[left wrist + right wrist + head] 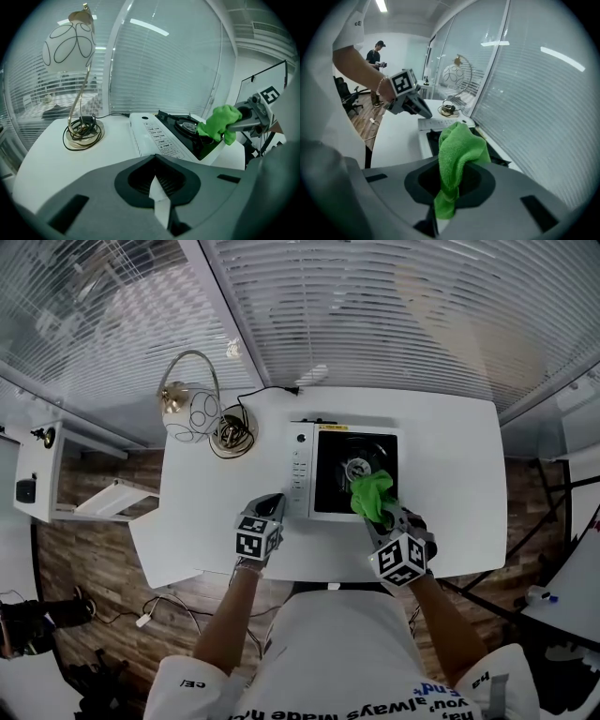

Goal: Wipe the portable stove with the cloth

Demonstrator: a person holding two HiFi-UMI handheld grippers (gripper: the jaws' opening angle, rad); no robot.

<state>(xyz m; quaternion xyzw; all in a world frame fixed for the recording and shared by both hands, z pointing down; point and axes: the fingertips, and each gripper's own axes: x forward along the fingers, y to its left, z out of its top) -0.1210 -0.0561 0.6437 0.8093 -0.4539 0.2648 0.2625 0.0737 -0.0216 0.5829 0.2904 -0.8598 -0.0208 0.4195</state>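
The portable stove, white with a black top and a round burner, sits at the middle of the white table. A bright green cloth hangs over the stove's near right part, bunched between the jaws of my right gripper, which is shut on it. In the right gripper view the cloth rises out of the jaws above the stove. My left gripper hovers just left of the stove's control panel, jaws shut with nothing in them. From the left gripper view, the cloth is over the burner.
A table lamp with a white globe shade and a coiled black cord stands at the table's back left. Window blinds run behind the table. A white shelf unit stands left of it. A person stands far off.
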